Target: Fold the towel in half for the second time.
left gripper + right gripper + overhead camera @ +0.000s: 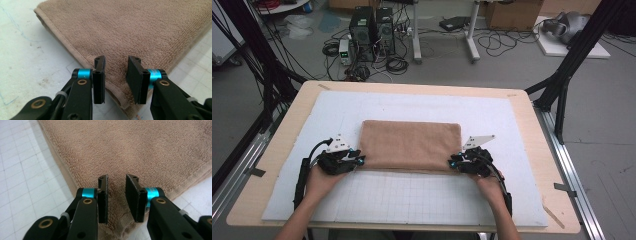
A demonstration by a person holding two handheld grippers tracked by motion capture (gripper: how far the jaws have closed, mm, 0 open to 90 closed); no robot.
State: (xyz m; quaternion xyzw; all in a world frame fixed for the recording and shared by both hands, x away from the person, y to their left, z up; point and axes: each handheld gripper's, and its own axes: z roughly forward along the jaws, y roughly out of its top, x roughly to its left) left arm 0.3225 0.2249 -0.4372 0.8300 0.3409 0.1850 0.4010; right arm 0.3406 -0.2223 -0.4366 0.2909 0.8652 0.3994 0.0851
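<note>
We are in a lab or test room, not a home. Our surface (282, 145) is a plain wooden board under a white gridded mat (412, 192), framed by black metal struts (579, 47). Behind it the grey floor (512, 70) carries two computer towers (372, 32), a small box with a lit display (344, 51) and loose tangles of cables (397, 62). Cardboard boxes (512, 15) and the legs of a white stand (469, 37) sit farther back.

Towel (411, 145) mid-mat (522, 165); L gripper (358, 161) & R gripper (454, 163) at near corners.
</note>
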